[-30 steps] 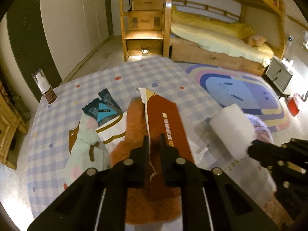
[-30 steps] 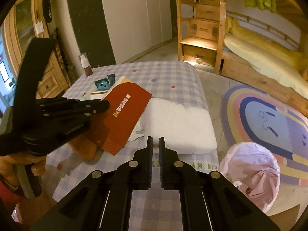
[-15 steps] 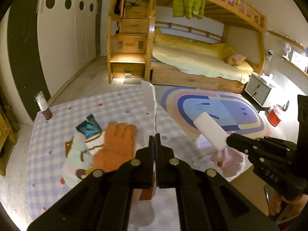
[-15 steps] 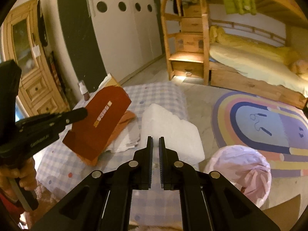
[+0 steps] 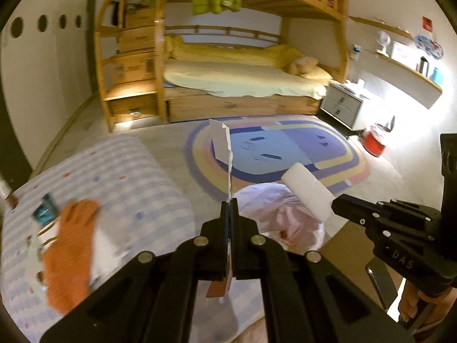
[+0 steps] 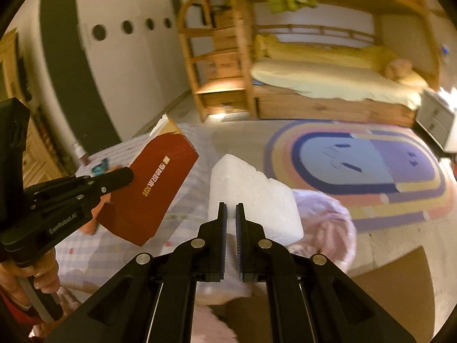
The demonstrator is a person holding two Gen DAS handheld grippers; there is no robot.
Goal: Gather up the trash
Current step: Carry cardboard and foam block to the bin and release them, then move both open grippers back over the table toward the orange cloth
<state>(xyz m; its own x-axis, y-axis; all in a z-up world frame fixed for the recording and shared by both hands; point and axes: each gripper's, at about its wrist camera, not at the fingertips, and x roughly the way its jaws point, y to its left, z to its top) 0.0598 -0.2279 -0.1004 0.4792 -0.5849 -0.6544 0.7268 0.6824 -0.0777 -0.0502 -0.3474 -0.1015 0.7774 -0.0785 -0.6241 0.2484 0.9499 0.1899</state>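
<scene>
My left gripper (image 5: pixel 229 203) is shut on a torn red cardboard box, seen edge-on in the left wrist view (image 5: pixel 225 148) and as a red face in the right wrist view (image 6: pixel 154 191). It hangs in the air beside the table edge. My right gripper (image 6: pixel 231 208) is shut on a white foam block (image 6: pixel 254 197), also seen in the left wrist view (image 5: pixel 307 193). Both pieces are held above a bin lined with a pink bag (image 5: pixel 274 214), which also shows in the right wrist view (image 6: pixel 325 220).
A table with a checked cloth (image 5: pixel 120 177) lies to the left, bearing an orange glove (image 5: pixel 71 251), a teal packet (image 5: pixel 45 211) and a small bottle (image 6: pixel 78 150). A rainbow rug (image 5: pixel 285 148), bunk bed (image 5: pixel 242 77) and red bucket (image 5: pixel 375 143) lie beyond.
Both grippers have lifted their pieces off the table and swung right, from over the cloth to above the pink-lined bin. The glove and packet stayed on the table.
</scene>
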